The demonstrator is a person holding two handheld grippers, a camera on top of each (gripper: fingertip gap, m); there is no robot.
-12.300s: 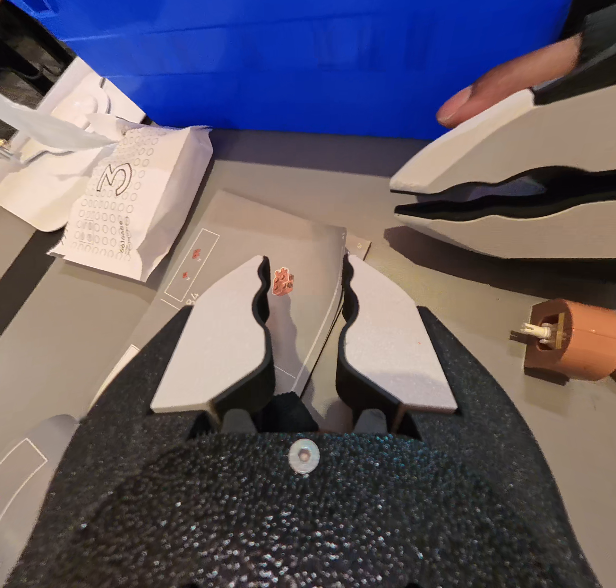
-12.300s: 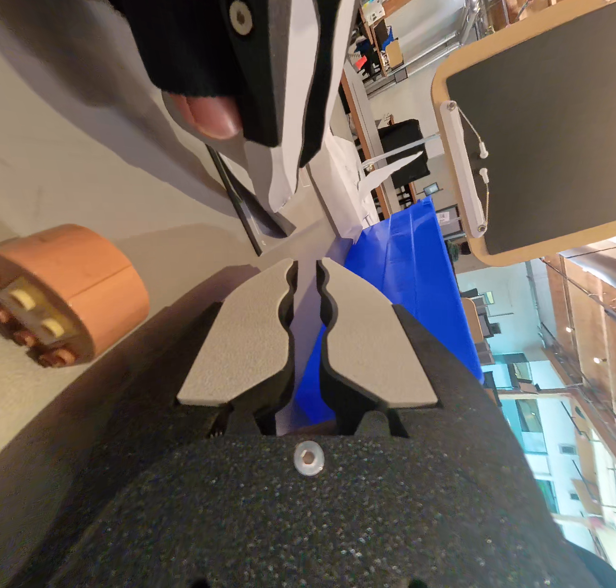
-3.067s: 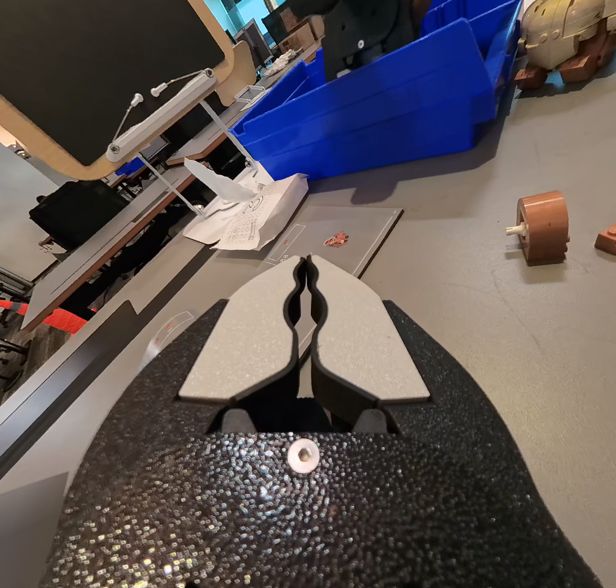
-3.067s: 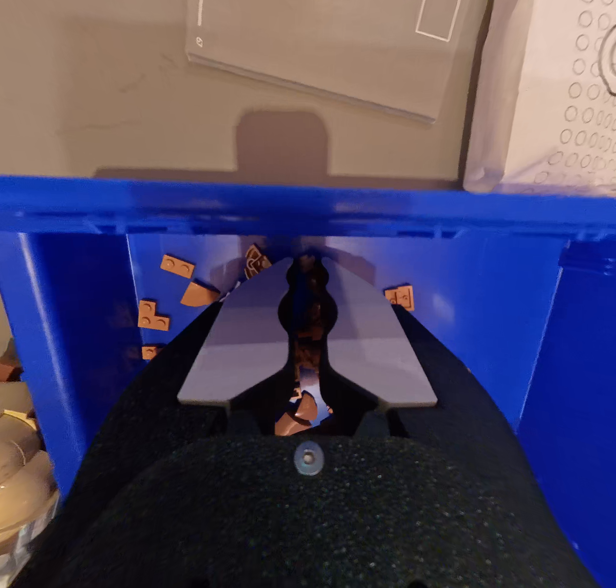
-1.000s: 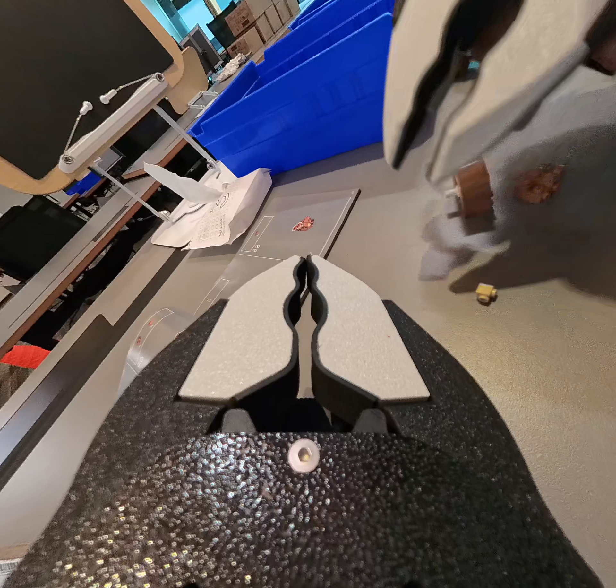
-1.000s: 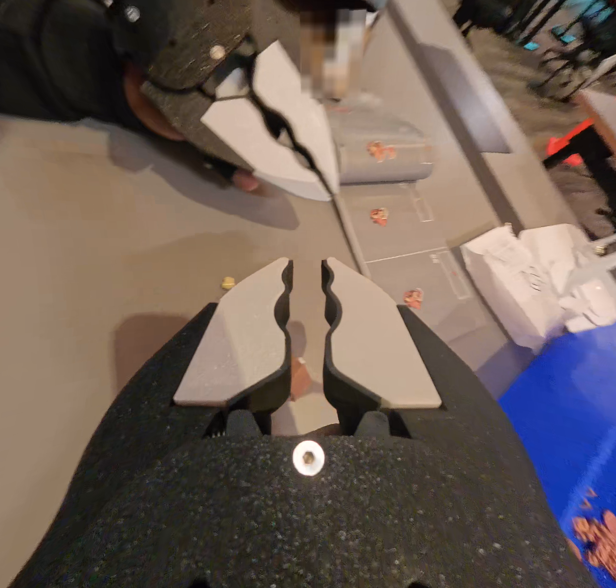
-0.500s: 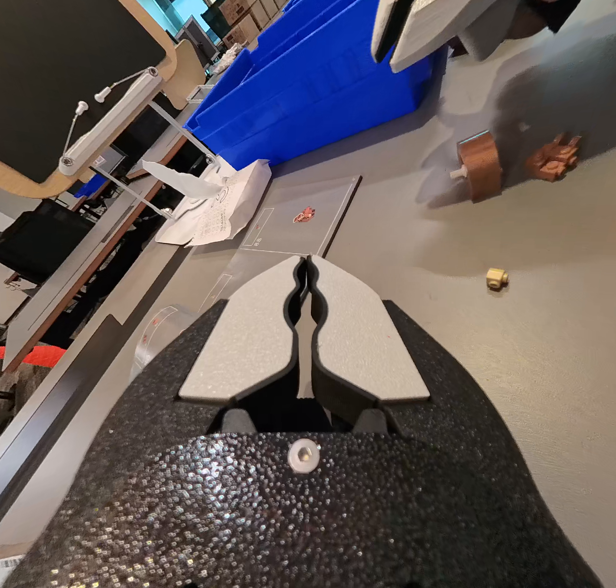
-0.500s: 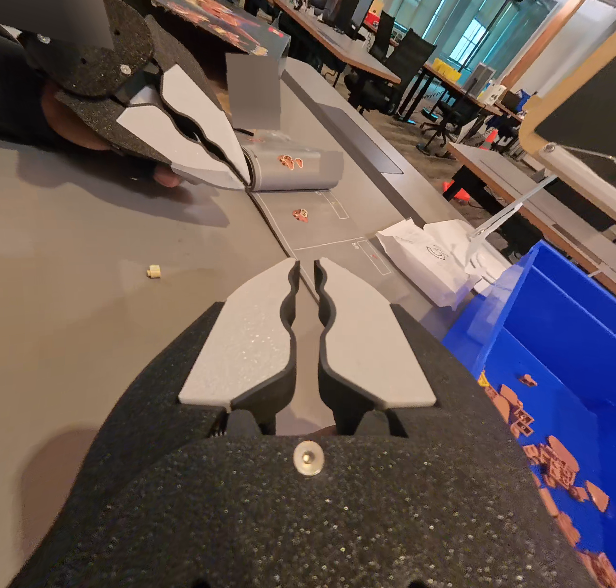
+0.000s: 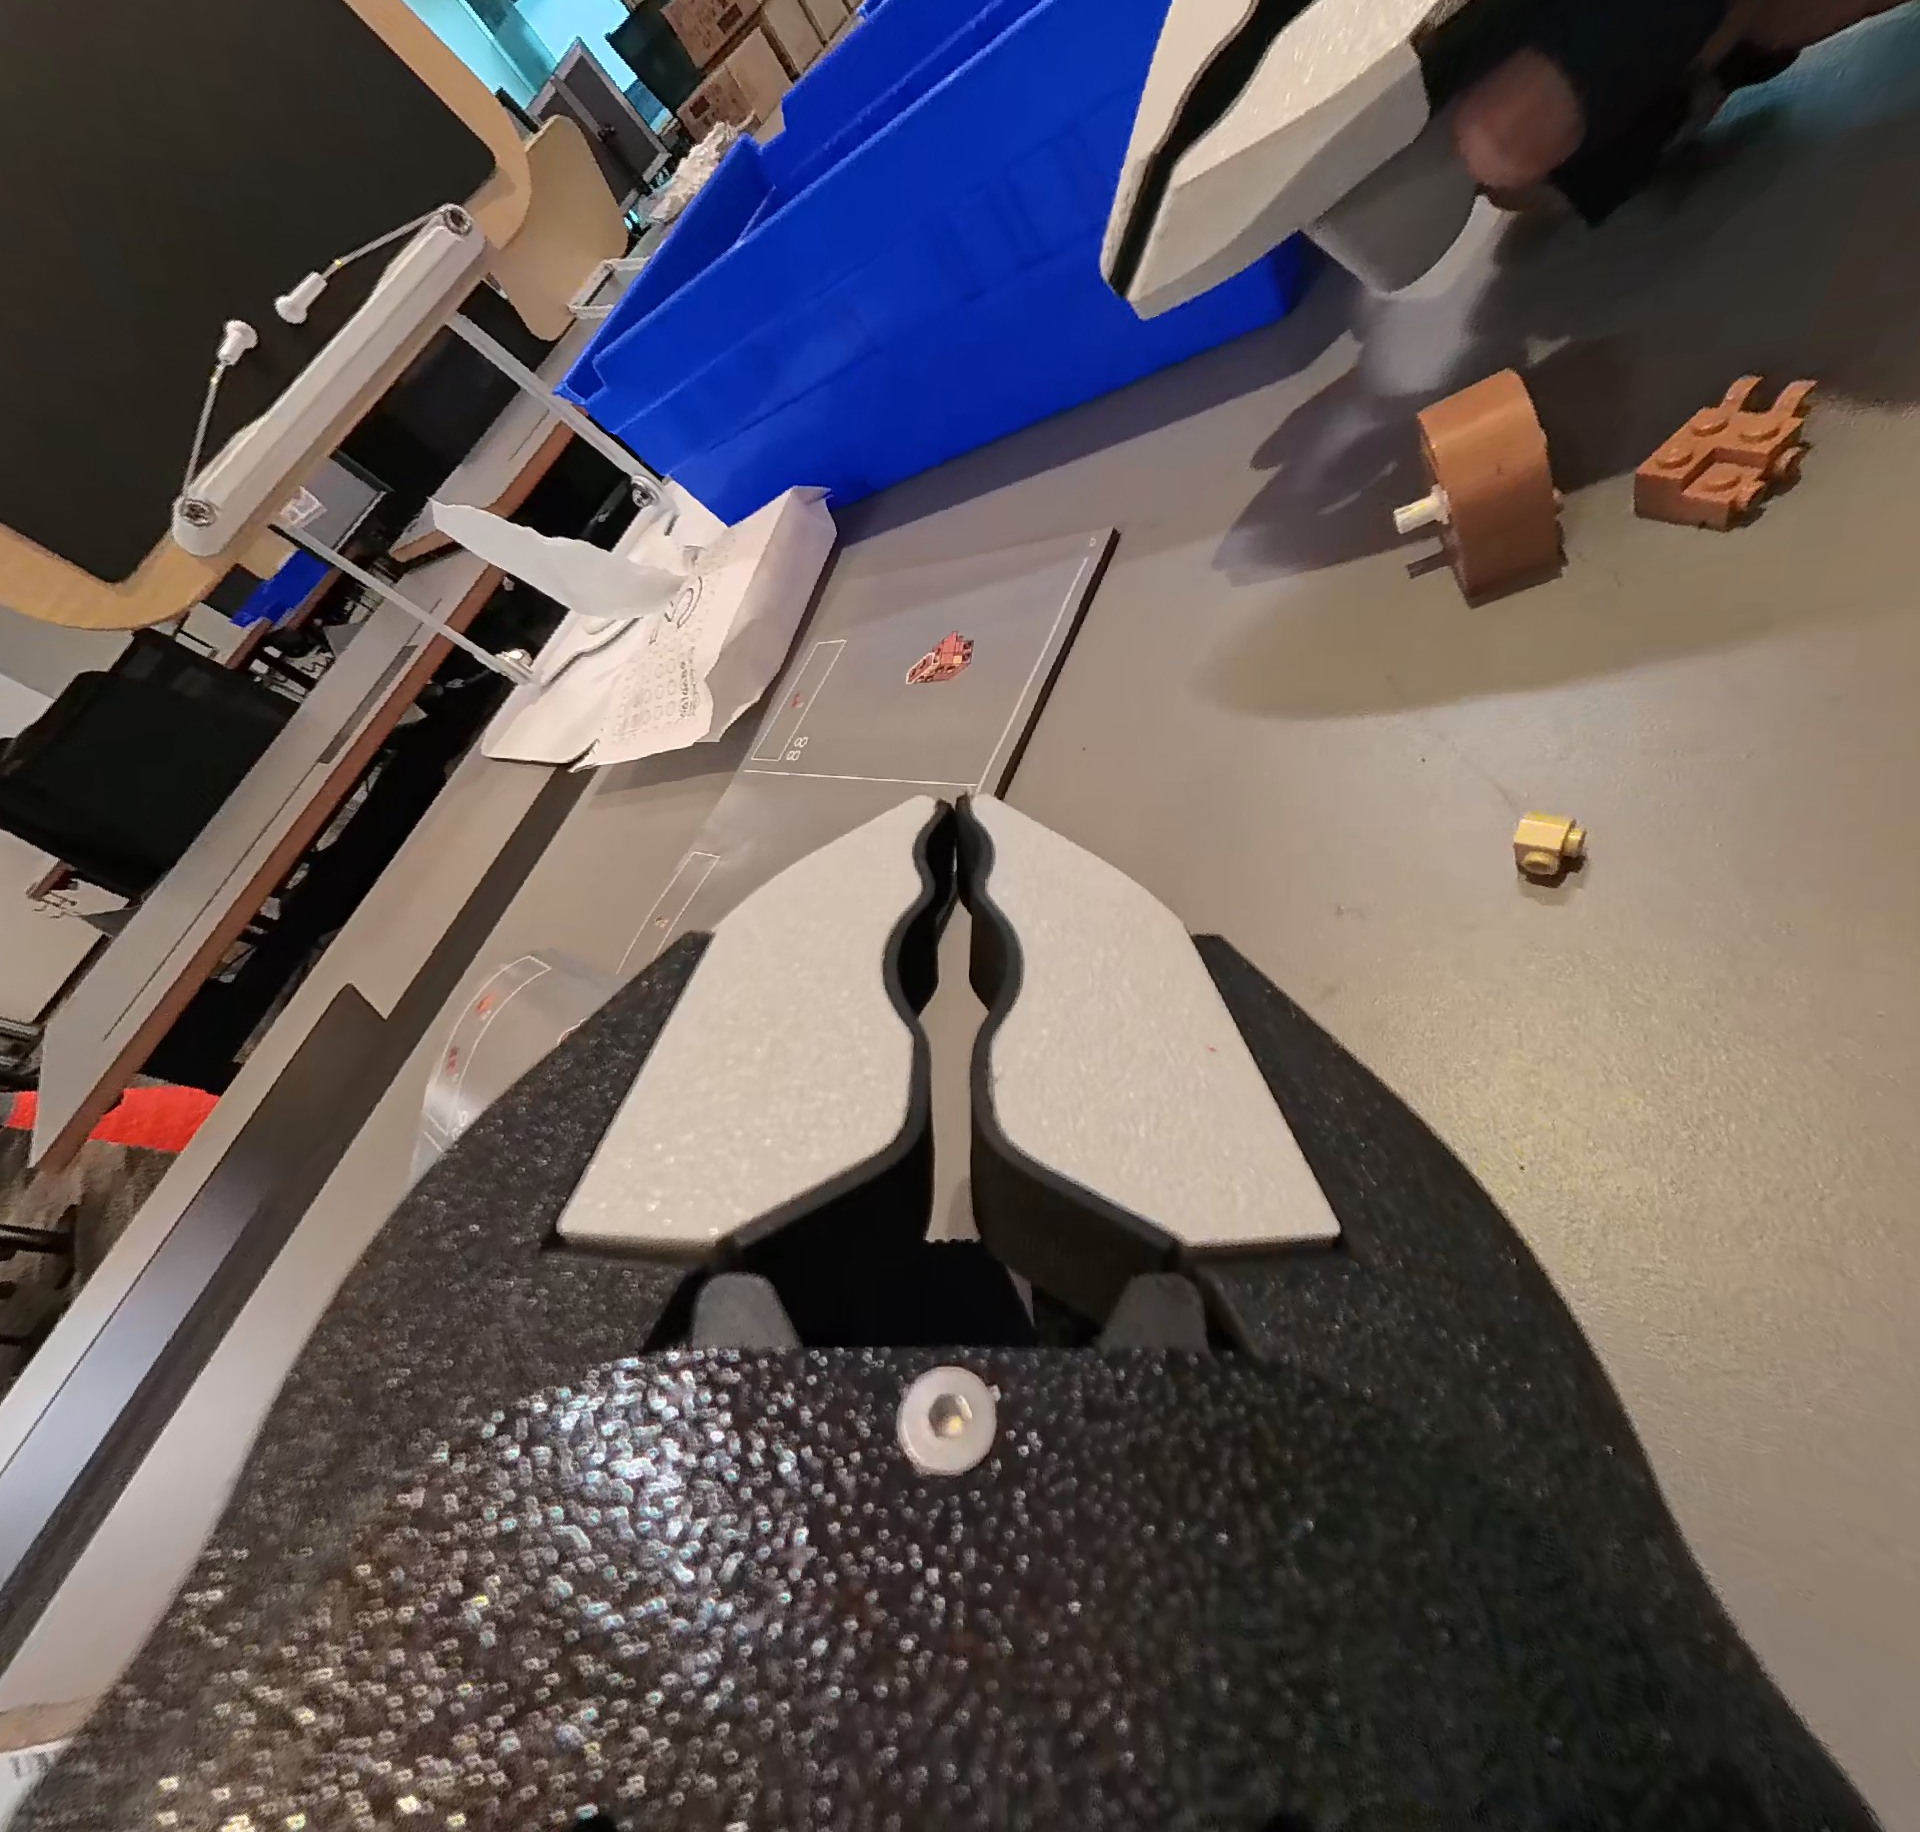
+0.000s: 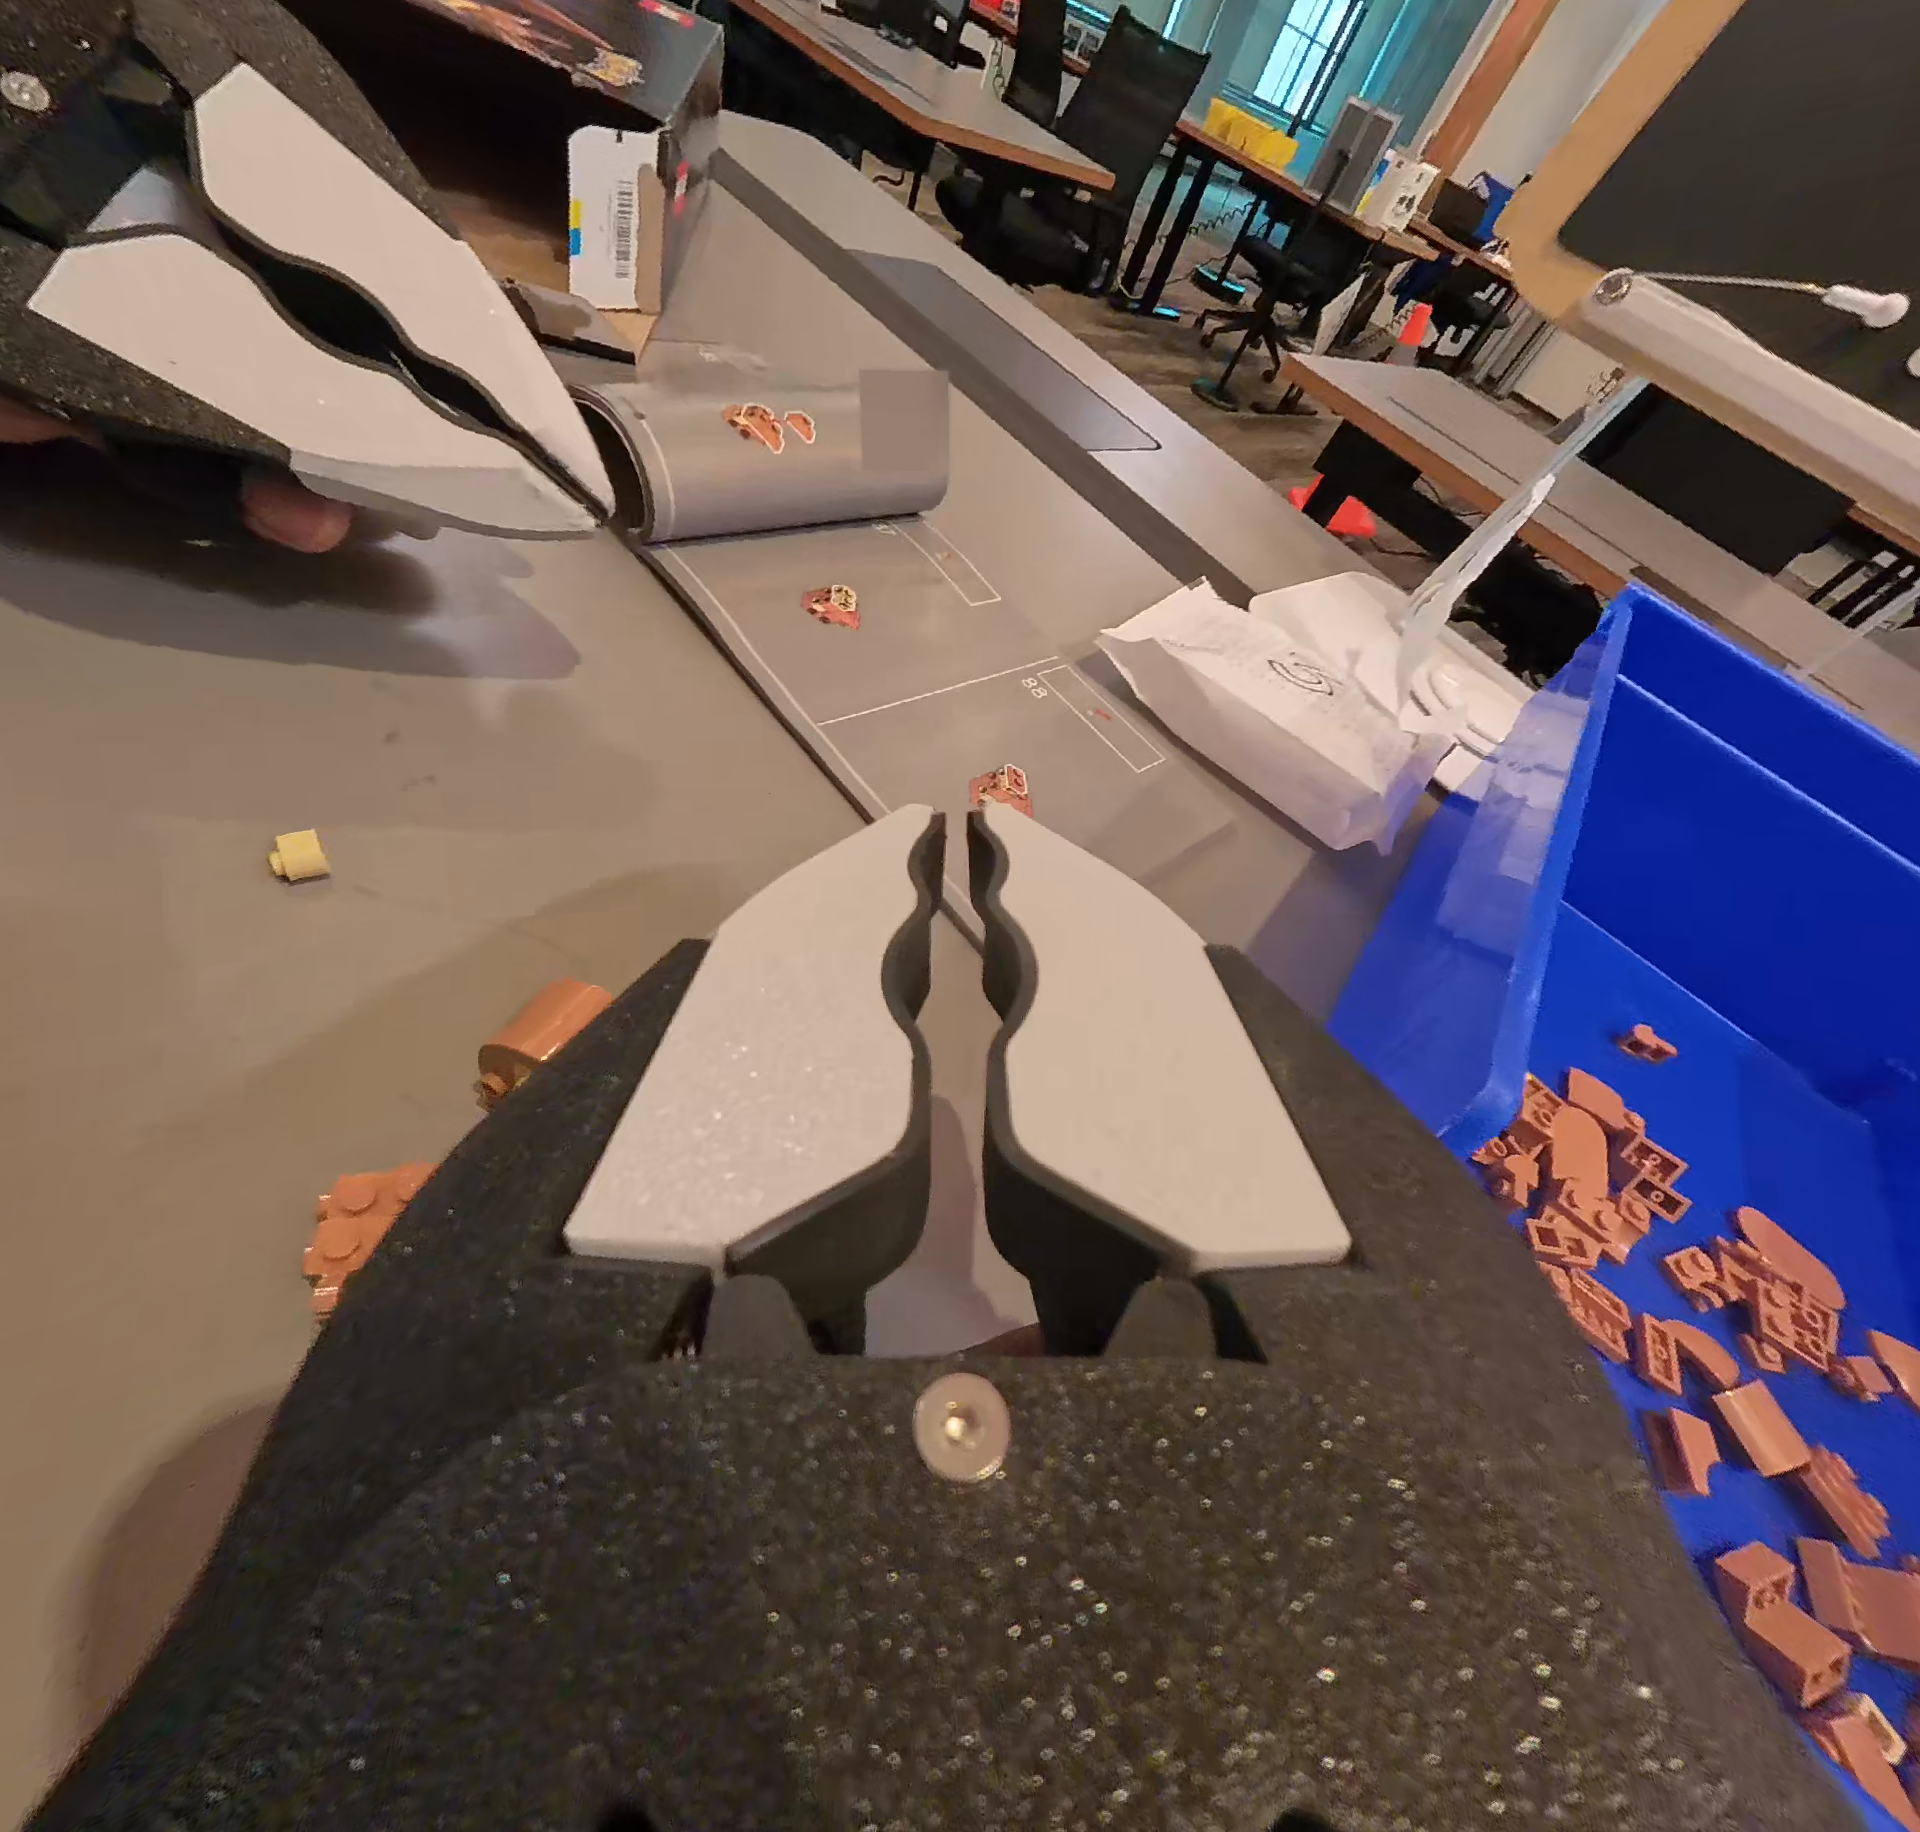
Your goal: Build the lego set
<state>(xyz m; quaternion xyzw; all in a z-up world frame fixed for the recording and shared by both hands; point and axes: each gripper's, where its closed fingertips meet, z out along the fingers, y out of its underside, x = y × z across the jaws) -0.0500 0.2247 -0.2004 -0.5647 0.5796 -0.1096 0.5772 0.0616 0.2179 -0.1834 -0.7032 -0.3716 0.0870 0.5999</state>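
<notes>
Two grippers over one grey table (image 9: 1455,1107); clock bearings are taken from each view's own fingertips.

Left gripper (image 9: 956,803): fingertips meet, nothing visible between them. It sits low over the near edge of an open grey booklet (image 9: 914,743). In the right wrist view its tips lie right at the curled-over page (image 10: 790,473). I cannot tell whether they touch or pinch that page.

Right gripper (image 10: 956,816): a narrow slit remains between the tips, with only table and booklet showing through it, so it is empty. In the left wrist view it hangs above the table at about 1 o'clock, in front of the blue bin (image 9: 935,255).

Loose pieces:
- Small tan piece (image 9: 1548,842): at 3 o'clock from the left tips and at 9 o'clock from the right tips (image 10: 299,857). It lies alone on bare table between the two grippers and apart from both. I judge the left gripper somewhat nearer, though the wide lens makes this uncertain.
- Round brown piece (image 9: 1491,489): at about 2 o'clock from the left tips, standing on its edge. Its white peg, and so its axis, points toward 9 o'clock. In the right view it is at 8 o'clock, close beside the gripper body (image 10: 540,1029).
- Brown studded plate (image 9: 1725,457): just beside the round piece, on its far side from the left gripper.
- Bin: at 3 to 4 o'clock from the right tips — many loose brown pieces (image 10: 1662,1263) lie on its floor.
- White paper bag (image 10: 1278,712): at 1 o'clock in the right view, between booklet and bin.
</notes>
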